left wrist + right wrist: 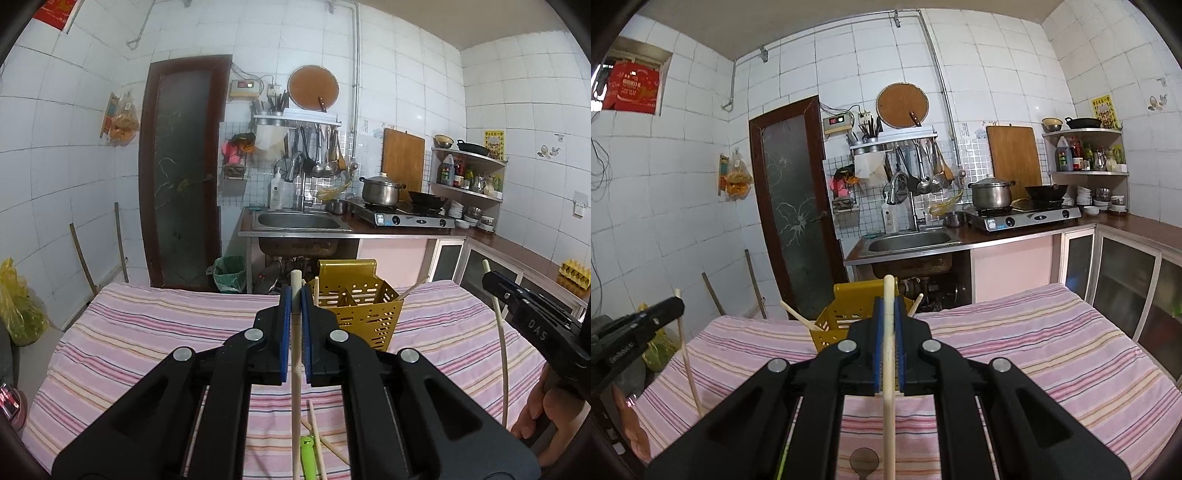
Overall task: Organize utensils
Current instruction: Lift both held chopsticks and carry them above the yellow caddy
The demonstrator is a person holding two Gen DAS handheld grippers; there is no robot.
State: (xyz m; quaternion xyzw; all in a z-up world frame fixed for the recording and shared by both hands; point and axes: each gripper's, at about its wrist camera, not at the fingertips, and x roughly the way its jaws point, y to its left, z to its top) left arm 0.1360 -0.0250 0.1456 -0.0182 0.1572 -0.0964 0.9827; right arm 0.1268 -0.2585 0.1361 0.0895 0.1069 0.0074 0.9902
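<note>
In a tiled kitchen, I am holding my left gripper (295, 295) clenched on a pale wooden chopstick (295, 387), its blue pads pinching the stick upright above the pink striped tablecloth (166, 332). My right gripper (887, 314) is likewise gripping a second chopstick (888, 406), also standing near vertical. The gold perforated utensil holder (364, 310) is sitting on the cloth just beyond both grippers, with chopsticks already leaning out of it. More loose chopsticks (328, 443) and a green frog-topped utensil (308, 454) are lying on the cloth below my left gripper. A brown spoon (864, 461) is lying beneath my right.
</note>
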